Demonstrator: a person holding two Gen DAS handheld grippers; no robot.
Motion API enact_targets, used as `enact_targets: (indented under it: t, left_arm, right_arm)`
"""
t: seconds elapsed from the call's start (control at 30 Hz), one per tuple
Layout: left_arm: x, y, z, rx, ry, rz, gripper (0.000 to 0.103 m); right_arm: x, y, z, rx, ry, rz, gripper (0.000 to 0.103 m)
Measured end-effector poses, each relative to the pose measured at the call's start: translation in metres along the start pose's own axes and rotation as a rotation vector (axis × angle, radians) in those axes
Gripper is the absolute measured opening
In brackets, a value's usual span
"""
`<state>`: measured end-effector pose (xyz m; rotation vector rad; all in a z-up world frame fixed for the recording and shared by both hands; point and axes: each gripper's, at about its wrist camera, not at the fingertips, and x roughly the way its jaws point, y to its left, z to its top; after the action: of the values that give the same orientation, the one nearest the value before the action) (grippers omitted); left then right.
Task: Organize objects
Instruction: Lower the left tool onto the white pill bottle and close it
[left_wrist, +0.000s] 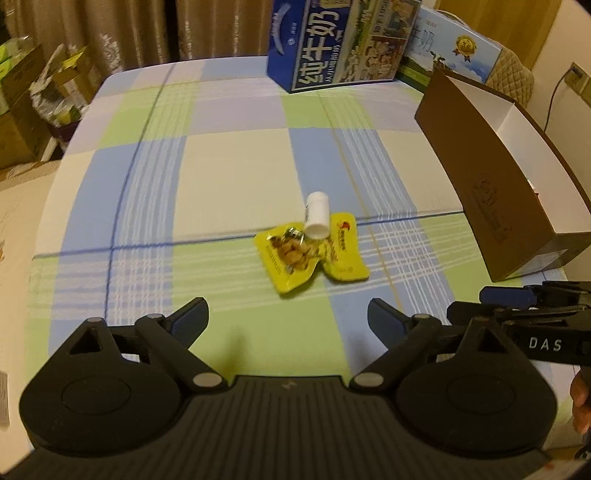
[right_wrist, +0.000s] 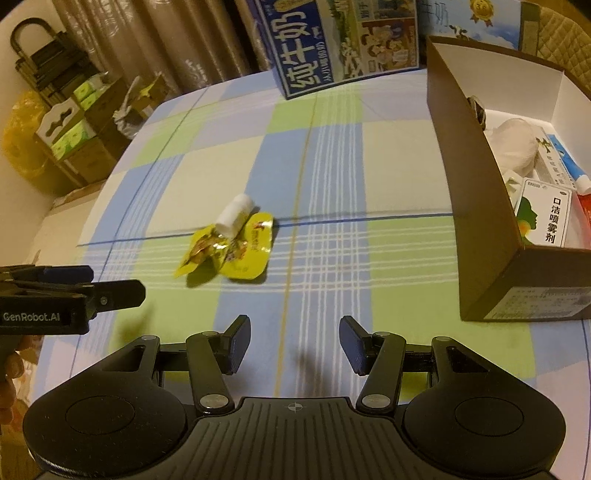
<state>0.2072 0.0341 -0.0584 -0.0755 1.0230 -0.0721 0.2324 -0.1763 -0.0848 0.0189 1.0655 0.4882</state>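
In the left wrist view the left gripper (left_wrist: 288, 317) fills the lower part of the frame, its fingers (left_wrist: 192, 317) spread wide with nothing between them, hovering over a tabletop (left_wrist: 229, 173) covered in a checked cloth of blue, green and cream. Just above the centre of that frame lie two yellow snack packets (left_wrist: 314, 254), overlapping each other, and a small white bottle (left_wrist: 317, 215) lies tilted on their upper edge, touching them. At the right edge of the frame stands an open brown box (left_wrist: 491, 199) with a white inside, well apart from the packets. A blue milk carton (left_wrist: 332, 44) stands at the top centre, at the far edge of the tabletop, with a second light-blue carton (left_wrist: 454, 48) just beside it to the right. The right gripper (right_wrist: 293, 341) shows at the bottom of the right wrist view, its fingers (right_wrist: 352, 341) also parted, somewhat less widely, and empty. There the packets (right_wrist: 236, 247) and the bottle (right_wrist: 234, 216) sit left of centre, and the brown box (right_wrist: 480, 206) at the right holds several things, among them a white packet with printed characters (right_wrist: 546, 218) and a tube (right_wrist: 570, 166). A hand (right_wrist: 11, 373) shows at the lower left edge.
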Motion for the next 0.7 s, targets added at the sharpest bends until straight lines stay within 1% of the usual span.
enact_targets:
  t: [0.13,0.3,0.37,0.5,0.57,0.7]
  left_arm:
    - [0.021,-0.007,0.017,0.048,0.003,-0.011,0.082]
    - [0.051,-0.017,0.038,0.097,0.016,-0.023,0.079]
    - [0.061,-0.019,0.047,0.113,0.020,-0.030,0.073]
    - [0.083,-0.024,0.062,0.144,0.035,-0.034,0.067]
    - [0.095,-0.024,0.067,0.154,0.050,-0.037,0.061]
    - [0.111,-0.024,0.074,0.167,0.076,-0.042,0.054]
  right_arm:
    - [0.007,-0.008,0.008,0.029,-0.021,-0.011,0.051]
    - [0.020,-0.016,0.021,0.055,-0.048,-0.023,0.051]
    - [0.025,-0.018,0.026,0.063,-0.048,-0.025,0.051]
    - [0.034,-0.024,0.034,0.082,-0.049,-0.028,0.051]
    - [0.037,-0.026,0.037,0.087,-0.047,-0.030,0.051]
    - [0.043,-0.030,0.042,0.093,-0.041,-0.032,0.051]
